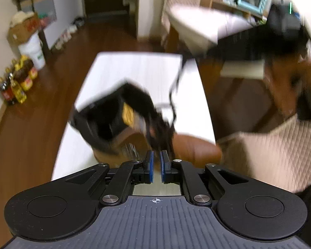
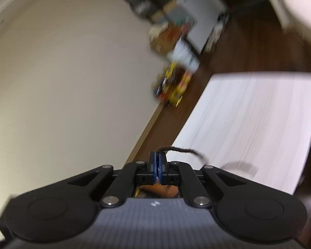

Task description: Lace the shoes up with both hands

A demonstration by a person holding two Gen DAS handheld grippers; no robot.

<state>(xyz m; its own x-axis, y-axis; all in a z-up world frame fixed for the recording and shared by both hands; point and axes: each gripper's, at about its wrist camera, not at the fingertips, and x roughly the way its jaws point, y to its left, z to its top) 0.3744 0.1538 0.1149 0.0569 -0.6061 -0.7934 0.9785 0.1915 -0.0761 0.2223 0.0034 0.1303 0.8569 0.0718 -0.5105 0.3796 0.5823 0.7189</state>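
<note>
- The brown shoe (image 1: 147, 137) with its black lining and tongue lies on the white bench (image 1: 134, 72), tilted and blurred, its toe pointing to the right of the left gripper (image 1: 156, 161).
- The left gripper hangs just above the shoe's lacing area; its blue-padded jaws stand a narrow gap apart with nothing visibly pressed between them, so I read them as slightly open and empty.
- The black shoelace (image 1: 174, 91) rises from the shoe's eyelets, up and to the right of the shoe, as one long, nearly taut line towards the right gripper's dark body at the upper right of the left wrist view.
- The right gripper (image 2: 157, 159) has its jaws shut on the shoelace (image 2: 182, 151); a short end curls out to the right of its tips, above the bench (image 2: 259, 124).
- Judgement: the lace's long axis runs from shoe to right gripper, so the left gripper is nearer the shoe, the right nearer the lace end; the next eyelet lies right in front of the left jaws.
</note>
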